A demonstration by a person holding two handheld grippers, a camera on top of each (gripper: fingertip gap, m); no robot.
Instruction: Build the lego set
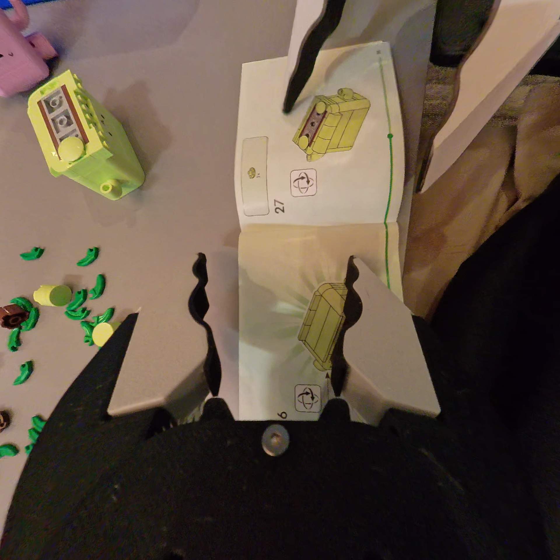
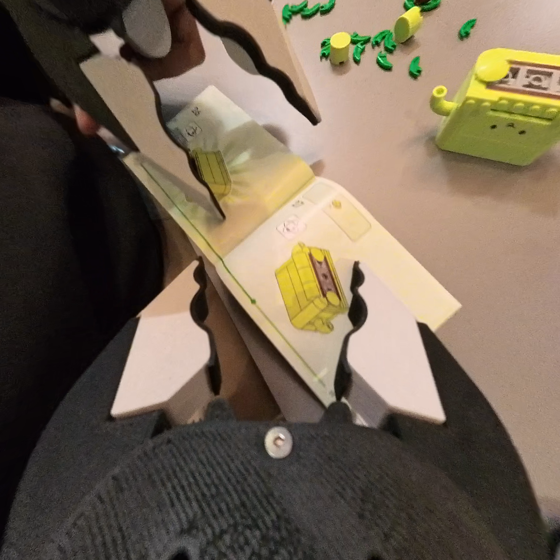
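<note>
**Both grippers over the booklet, the build waiting off to the side**

Here we are at the near edge of the grey table [image 1: 169, 75], where the open white paper instruction booklet [image 1: 333, 194] lies flat. The left gripper [image 1: 274, 257] hovers over its nearer page, jaws spread wide, nothing between them. The right gripper [image 2: 277, 263] is also apart and empty, one tip apparently down on the far page beside the drawing, though contact is hard to confirm.

The lime-green brick-built block with a brown-and-grey studded strip [image 1: 81, 133] stands well apart from the booklet, further in on the table. Beyond it, scattered dark green curved leaf pieces [image 1: 88, 257] and two pale yellow-green round cylinder bricks [image 1: 53, 294] lie loose.

Now the risks, as I read them. That booklet sits right at the table edge beside a crumpled brown paper bag [image 1: 472, 230]; a dragging fingertip could slide it off or flip the page. A wide sweep towards the parts could scatter those leaves, and the cylinder lying on its side looks ready to roll. The right wrist view is blurred, so precise placement is uncertain.
</note>
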